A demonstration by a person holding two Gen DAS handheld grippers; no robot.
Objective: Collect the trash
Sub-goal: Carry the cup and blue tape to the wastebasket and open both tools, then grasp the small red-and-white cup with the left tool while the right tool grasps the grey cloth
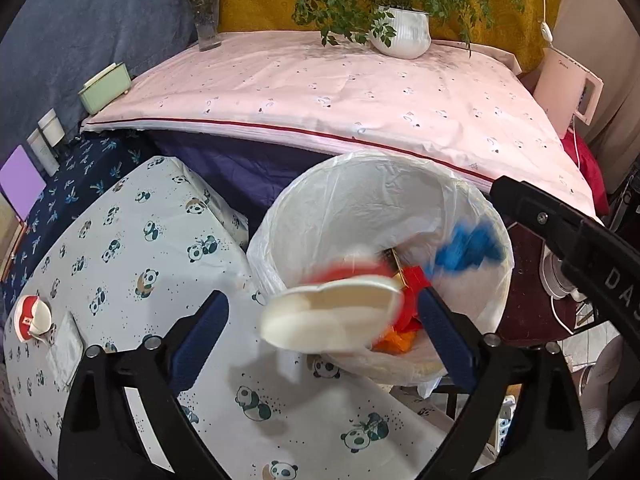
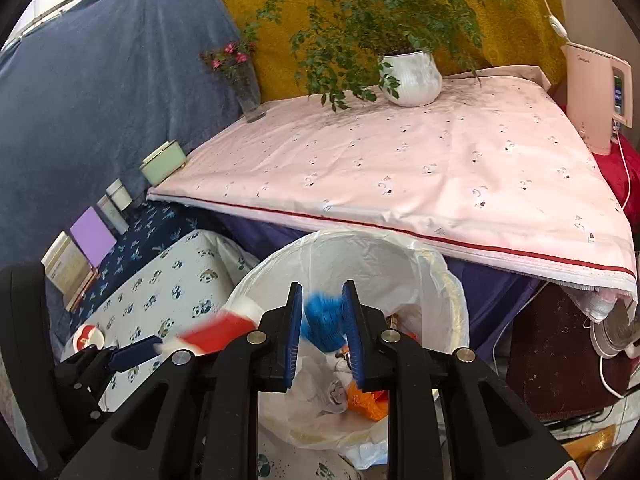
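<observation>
A bin lined with a white bag (image 1: 360, 184) stands beside the panda-cloth table; it holds orange, red and white scraps. My left gripper (image 1: 324, 312) is open over the bin's near rim. A crushed red-and-white paper cup (image 1: 332, 312) is blurred between its fingers, loose in mid-air. My right gripper (image 2: 322, 320) is partly open above the bin (image 2: 400, 260); a blue crumpled scrap (image 2: 324, 316) sits blurred between its pads, and I cannot tell whether it is still gripped. The cup (image 2: 220, 332) and the left gripper (image 2: 132, 352) show at the left of the right wrist view.
Another crushed red-and-white cup (image 1: 32, 316) and a clear wrapper (image 1: 66, 348) lie on the panda cloth (image 1: 140, 248). A higher pink-covered table (image 1: 340, 92) carries a potted plant (image 1: 404, 32) and a flower vase (image 1: 206, 12). Boxes and jars (image 1: 44, 136) stand at left.
</observation>
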